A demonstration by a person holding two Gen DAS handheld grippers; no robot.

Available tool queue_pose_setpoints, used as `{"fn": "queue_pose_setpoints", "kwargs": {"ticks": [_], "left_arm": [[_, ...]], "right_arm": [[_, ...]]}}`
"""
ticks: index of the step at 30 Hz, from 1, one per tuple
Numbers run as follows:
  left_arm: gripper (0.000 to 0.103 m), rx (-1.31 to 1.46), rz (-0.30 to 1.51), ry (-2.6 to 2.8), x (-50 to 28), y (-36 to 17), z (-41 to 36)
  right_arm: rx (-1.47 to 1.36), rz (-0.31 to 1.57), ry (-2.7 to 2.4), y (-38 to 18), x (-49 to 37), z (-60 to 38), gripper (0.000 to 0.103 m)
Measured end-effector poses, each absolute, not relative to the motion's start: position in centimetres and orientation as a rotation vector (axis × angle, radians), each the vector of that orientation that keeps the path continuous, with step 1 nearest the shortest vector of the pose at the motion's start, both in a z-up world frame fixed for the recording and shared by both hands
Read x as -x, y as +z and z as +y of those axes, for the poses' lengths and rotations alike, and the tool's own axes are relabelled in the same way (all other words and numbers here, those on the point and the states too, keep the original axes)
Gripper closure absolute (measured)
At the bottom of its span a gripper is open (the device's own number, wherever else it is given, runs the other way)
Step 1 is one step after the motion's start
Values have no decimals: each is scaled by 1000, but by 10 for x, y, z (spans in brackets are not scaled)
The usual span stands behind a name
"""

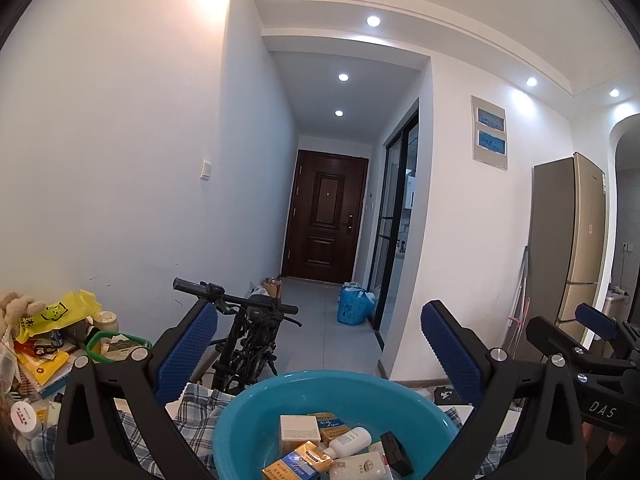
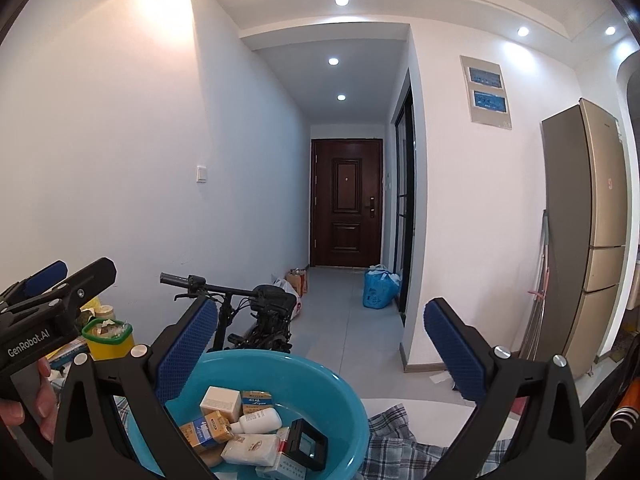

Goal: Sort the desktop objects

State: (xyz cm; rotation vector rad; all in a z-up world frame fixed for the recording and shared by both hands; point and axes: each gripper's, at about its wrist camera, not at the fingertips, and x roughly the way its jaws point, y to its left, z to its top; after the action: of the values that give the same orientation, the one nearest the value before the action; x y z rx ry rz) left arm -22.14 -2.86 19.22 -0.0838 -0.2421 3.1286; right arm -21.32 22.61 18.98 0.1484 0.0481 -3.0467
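Note:
A turquoise basin (image 1: pixel 320 380) (image 2: pixel 260 358) sits on a plaid cloth at the bottom of both views. Inside lie a white bottle (image 1: pixel 348 442) (image 2: pixel 256 420), gold cigarette packs (image 1: pixel 298 464) (image 2: pixel 204 434), a white box (image 1: pixel 300 432) (image 2: pixel 221 402) and a black box (image 1: pixel 396 454) (image 2: pixel 306 444). My left gripper (image 1: pixel 320 350) (image 2: pixel 76 272) is open above the basin's near side, nothing between its blue pads. My right gripper (image 2: pixel 320 344) (image 1: pixel 568 322) is open too, level beside it and above the basin, holding nothing. A hand (image 2: pixel 44 396) grips the left tool.
Clutter fills the table's left: a yellow bag (image 1: pixel 56 314), a green-rimmed container (image 1: pixel 116 346) (image 2: pixel 108 336), papers and jars. The plaid cloth (image 1: pixel 192 412) (image 2: pixel 400 440) covers the tabletop. A folding bike (image 1: pixel 248 332) (image 2: pixel 256 312) stands behind the table, a fridge (image 2: pixel 588 232) at right.

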Motion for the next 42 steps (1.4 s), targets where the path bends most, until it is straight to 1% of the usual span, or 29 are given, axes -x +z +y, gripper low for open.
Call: {"fn": "queue_pose_setpoints", "kwargs": {"ticks": [2, 4, 6, 8, 15, 18, 19, 22, 28, 35, 39, 42], "left_arm": [[0, 80, -257, 3139, 212, 198, -29], [0, 88, -230, 3181, 202, 204, -26], [0, 103, -142, 3186, 193, 210, -20], [0, 120, -59, 3170, 183, 215, -13], [0, -68, -116, 3128, 132, 233, -17], [0, -27, -5, 3135, 126, 243, -13], [0, -40, 3, 3140, 120, 246, -13], [0, -96, -30, 3142, 100, 250, -16], [0, -105, -40, 3113, 68, 255, -17], [0, -92, -81, 3101, 41, 256, -26], [0, -98, -13, 3114, 25, 266, -21], [0, -131, -3, 3104, 5, 274, -23]], "right_arm": [[-147, 40, -3049, 195, 206, 228, 0], [-147, 12, -3040, 200, 199, 231, 0], [-110, -4, -3053, 204, 190, 233, 0], [0, -17, -3087, 209, 176, 234, 0], [237, -84, -3044, 224, 128, 234, 0], [166, 5, -3043, 233, 129, 229, 0], [133, 19, -3039, 237, 130, 228, 0], [120, -12, -3010, 241, 114, 228, 0], [156, 100, -3020, 249, 71, 221, 0], [190, 59, -3015, 262, 30, 238, 0], [216, 18, -3008, 266, 8, 243, 0], [227, -17, -2991, 270, -7, 242, 0]]}}
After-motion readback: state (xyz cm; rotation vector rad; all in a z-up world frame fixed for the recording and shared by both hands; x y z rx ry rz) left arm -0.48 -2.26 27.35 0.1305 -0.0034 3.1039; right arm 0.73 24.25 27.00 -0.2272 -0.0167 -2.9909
